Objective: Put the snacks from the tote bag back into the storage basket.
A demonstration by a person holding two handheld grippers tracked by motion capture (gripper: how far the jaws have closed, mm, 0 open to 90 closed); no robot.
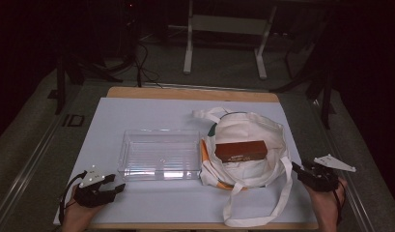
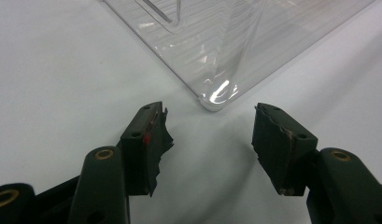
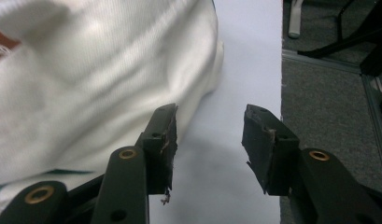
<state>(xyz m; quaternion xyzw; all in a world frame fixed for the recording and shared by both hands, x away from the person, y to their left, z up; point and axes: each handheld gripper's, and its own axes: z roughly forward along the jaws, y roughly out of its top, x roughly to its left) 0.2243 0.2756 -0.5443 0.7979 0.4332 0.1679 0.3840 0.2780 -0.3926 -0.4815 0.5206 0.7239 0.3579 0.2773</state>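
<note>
The left hand-held gripper (image 2: 209,140) holds its jaws apart with nothing between them above the white worktop (image 2: 62,70), the clear plastic tray's (image 2: 235,42) rounded corner just beyond at twelve o'clock.

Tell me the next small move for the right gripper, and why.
Probably ease the right gripper leftward until a fold of the white tote bag lies between its fingers. They stand apart with nothing between them, just beside the cloth. The brown box lies on the bag, and the clear plastic tray beside it holds nothing, so the bag seems the thing to handle next.
</note>
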